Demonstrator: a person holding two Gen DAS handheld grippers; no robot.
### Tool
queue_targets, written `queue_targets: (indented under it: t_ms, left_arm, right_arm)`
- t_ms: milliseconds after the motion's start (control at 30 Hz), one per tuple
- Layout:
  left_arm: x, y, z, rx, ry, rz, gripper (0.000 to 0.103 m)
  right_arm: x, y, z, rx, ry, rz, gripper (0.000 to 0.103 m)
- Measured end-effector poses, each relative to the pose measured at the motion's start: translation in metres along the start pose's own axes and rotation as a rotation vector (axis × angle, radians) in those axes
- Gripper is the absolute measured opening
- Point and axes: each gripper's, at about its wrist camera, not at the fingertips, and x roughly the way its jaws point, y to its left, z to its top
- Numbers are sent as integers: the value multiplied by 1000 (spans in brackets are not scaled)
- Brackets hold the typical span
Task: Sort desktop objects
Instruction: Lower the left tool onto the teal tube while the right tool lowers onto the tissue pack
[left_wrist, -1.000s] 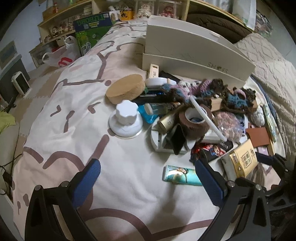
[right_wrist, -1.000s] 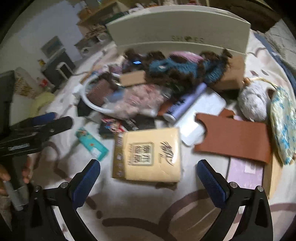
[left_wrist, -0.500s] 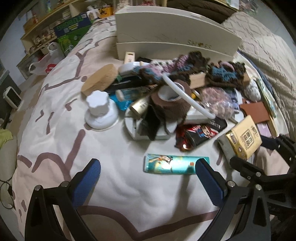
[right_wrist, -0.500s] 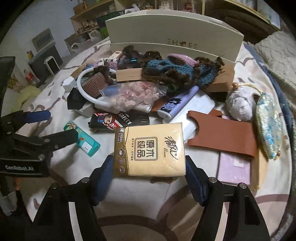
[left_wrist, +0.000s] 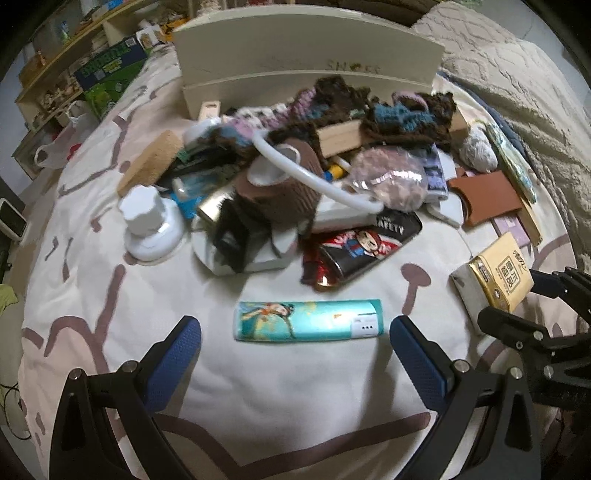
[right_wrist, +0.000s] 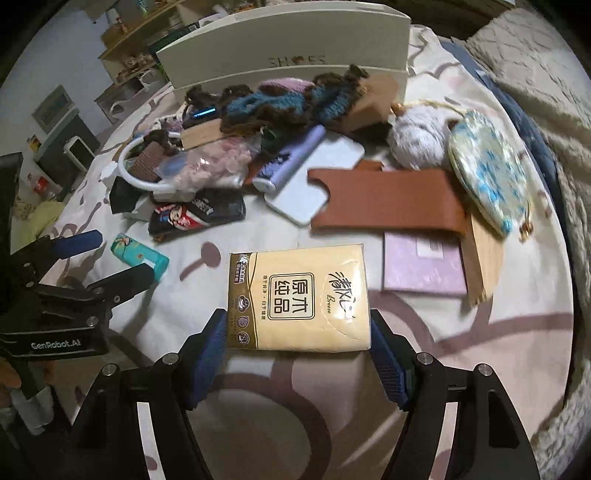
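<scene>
A yellow tissue pack (right_wrist: 299, 299) lies on the patterned bedspread (right_wrist: 480, 332), and my right gripper (right_wrist: 297, 347) is shut on it, blue pads pressing its two sides near the close end. In the left wrist view the tissue pack (left_wrist: 496, 278) shows tilted at the far right inside the right gripper (left_wrist: 524, 302). My left gripper (left_wrist: 295, 354) stands open just short of a teal illustrated pack (left_wrist: 308, 319), which lies crosswise ahead of the fingertips without touching them. The left gripper (right_wrist: 107, 260) also appears at the left of the right wrist view, beside the teal pack (right_wrist: 140, 254).
Behind lies a heap: a black-red cartoon pouch (left_wrist: 362, 243), white round stand (left_wrist: 149, 225), brown tape roll with white hoop (left_wrist: 291, 184), knitted scarf (right_wrist: 288, 99), brown sleeve (right_wrist: 384, 199), lilac card (right_wrist: 421, 269), floral fan (right_wrist: 487, 173). A white shoe box (left_wrist: 306, 55) stands at the back.
The right jaws closed from wide open onto the tissue pack. The left gripper came closer to the teal pack, which now lies between its open fingers' line, and rolled slightly.
</scene>
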Motion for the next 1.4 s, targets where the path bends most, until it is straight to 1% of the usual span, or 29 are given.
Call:
queue_targets:
  t_ms: [100,200,300,500,533,567,600,667,767,933,1100,1300,1333,1400]
  left_arm:
    - [7,-1,-3,-10,34,3,103]
    - [9,1,-4,-27,36,-2,103]
    - [12,-4,-5,-14,34,18,103]
    - [13,-9,-6,-7,35,35,103]
    - [14,-11,-5,-3,35,40,103]
    - [14,-12,-6,2,35,49,103]
    - [15,-13,-6,6,34,56,103]
    - [15,-15,-6,7,33,59,103]
    - [16,-16,-7,8,32,62,103]
    - [15,-14,-8,-1,35,52,103]
    - [14,-11,-10,-5,42,45,103]
    - [11,-9,-10,-20,43,24,103]
    - [10,-7,-9,-30,35,19,101]
    - [6,-5,-8,-43,15,13,91]
  right_arm:
    - [0,5,-3,-29,-11,-22,74]
    - [4,5,-4,-25,-17,-15,74]
    - [10,3,-7,-32,-19,-22,74]
    - [14,8,-10,-62,-40,-51,77]
    - [15,8,-11,-61,-40,-45,80]
    - [16,8,-11,-63,-37,-37,86]
    - [16,9,-11,-67,-32,-33,89]
    - [19,14,-13,-90,-16,-36,103]
    - [21,20,-16,-115,-18,-68,103]
    - [20,16,-16,-103,-23,-47,103]
    - [21,18,-17,-122,-35,-68,103]
    - [26,20,-16,-141,-60,-65,103]
    - [26,20,-16,-143,-59,-65,103]
    - [28,20,-14,-141,-50,-60,103]
